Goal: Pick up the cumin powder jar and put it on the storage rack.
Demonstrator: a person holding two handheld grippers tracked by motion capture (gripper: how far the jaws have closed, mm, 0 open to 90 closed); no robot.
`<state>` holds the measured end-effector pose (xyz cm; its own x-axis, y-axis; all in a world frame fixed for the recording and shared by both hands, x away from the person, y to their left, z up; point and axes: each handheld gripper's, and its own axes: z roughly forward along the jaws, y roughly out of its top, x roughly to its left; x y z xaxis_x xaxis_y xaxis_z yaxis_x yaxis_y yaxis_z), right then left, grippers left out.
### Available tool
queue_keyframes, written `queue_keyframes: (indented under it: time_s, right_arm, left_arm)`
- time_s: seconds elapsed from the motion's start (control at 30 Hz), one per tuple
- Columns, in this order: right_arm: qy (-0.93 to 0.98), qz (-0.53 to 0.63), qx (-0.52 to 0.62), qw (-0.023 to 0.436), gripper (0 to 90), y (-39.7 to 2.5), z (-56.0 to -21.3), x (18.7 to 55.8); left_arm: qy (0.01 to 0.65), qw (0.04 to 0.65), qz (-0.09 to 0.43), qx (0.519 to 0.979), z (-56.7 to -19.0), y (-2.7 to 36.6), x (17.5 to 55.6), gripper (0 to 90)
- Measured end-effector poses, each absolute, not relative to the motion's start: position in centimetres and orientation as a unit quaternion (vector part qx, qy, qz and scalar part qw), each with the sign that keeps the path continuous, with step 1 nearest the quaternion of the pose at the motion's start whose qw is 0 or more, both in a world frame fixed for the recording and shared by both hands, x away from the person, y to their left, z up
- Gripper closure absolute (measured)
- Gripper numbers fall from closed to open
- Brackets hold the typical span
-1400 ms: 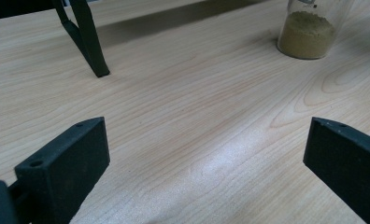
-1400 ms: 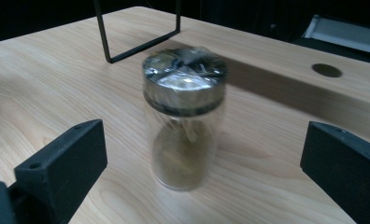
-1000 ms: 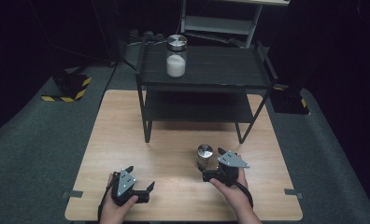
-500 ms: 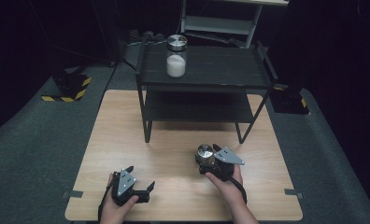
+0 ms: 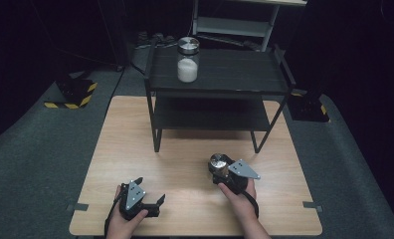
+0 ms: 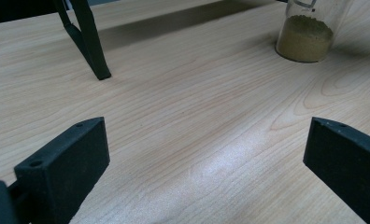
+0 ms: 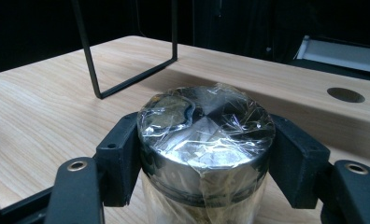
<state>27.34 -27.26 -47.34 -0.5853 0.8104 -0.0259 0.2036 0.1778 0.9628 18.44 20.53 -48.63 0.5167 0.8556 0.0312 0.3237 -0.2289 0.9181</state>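
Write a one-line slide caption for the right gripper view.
Right gripper jaws flank a jar's plastic-wrapped metal lid on the wooden table.

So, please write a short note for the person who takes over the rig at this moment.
Right gripper: shut on the jar with brown powder, at its metal lid; it stands on the wooden table.
Left gripper: open, holding nothing, low over the table.
Jar with white powder: on the top level of the black shelf.
Done: brown jar gripped.
Left: probably lift it onto the shelf.

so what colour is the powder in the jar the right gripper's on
Olive-brown, a dull mustard; the jar shows it best in the left gripper view.
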Motion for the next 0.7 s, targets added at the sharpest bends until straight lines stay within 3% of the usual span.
queue_keyframes:
  time_s: [0.27, 0.7]
  right_arm:
    - [0.713, 0.539, 0.357, 0.271, 34.3, -27.5, -47.1, 27.7]
    - [0.704, 0.546, 0.350, 0.289, 34.4, -28.7, -45.7, 26.4]
  left_arm:
    - [0.402, 0.471, 0.285, 0.731, -48.7, 20.5, 18.3, 0.7]
    - [0.402, 0.471, 0.285, 0.732, -48.7, 20.5, 18.1, 0.7]
